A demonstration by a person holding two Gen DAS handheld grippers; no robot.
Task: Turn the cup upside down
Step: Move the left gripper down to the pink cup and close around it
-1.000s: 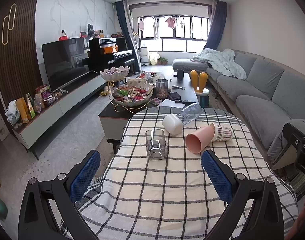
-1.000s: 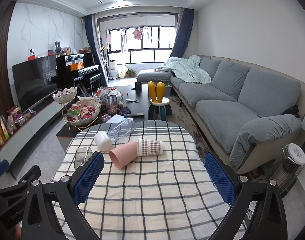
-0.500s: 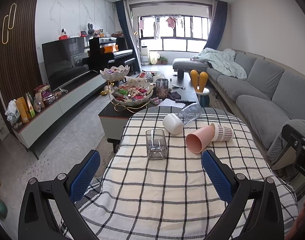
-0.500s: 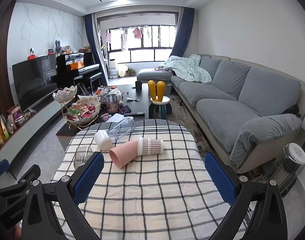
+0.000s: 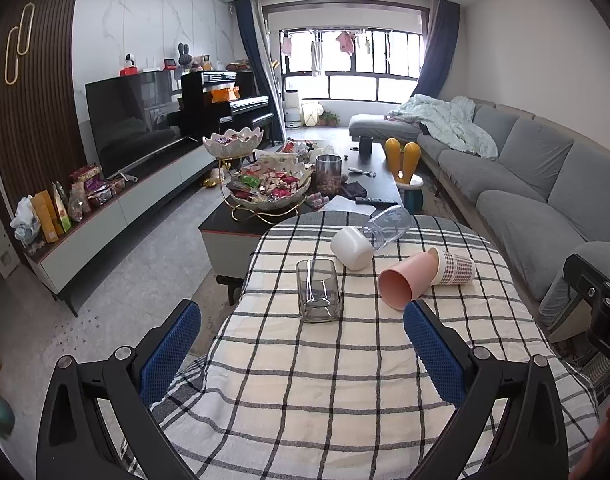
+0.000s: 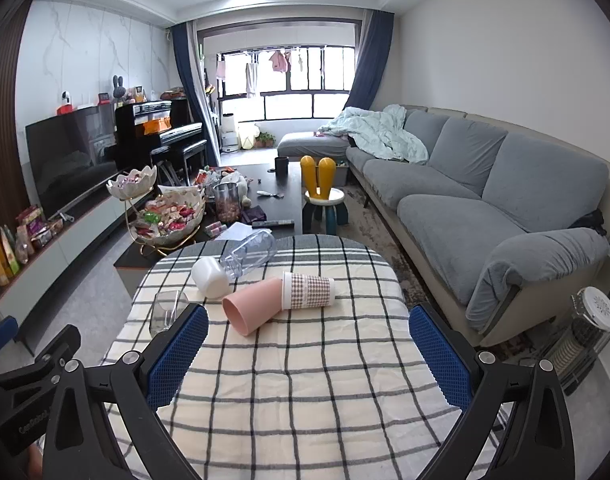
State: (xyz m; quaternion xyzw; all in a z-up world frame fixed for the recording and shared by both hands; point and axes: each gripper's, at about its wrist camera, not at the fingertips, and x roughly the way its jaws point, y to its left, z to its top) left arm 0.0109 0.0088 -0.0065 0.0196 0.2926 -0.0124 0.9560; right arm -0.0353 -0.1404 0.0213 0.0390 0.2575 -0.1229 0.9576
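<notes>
Left gripper [image 5: 301,344] jaws are spread wide, holding nothing; right gripper [image 6: 309,344] likewise gapes empty. Both hover above the checked desk [image 6: 305,380]; a grey sofa [image 6: 485,200] runs along the right. Ahead of the left jaws stands a square glass [image 5: 319,290], upright. Beyond it lie a white cup [image 5: 352,248], a pink cup [image 5: 405,282], a patterned cup [image 5: 455,267] and a clear cup [image 5: 389,226], all on their sides.

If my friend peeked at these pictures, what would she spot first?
Probably the pink cup lying on its side in the middle of the checked tablecloth, touching a patterned paper cup. Left of them a clear glass stands upright. Blue-padded fingers frame each view, wide apart and empty.
</notes>
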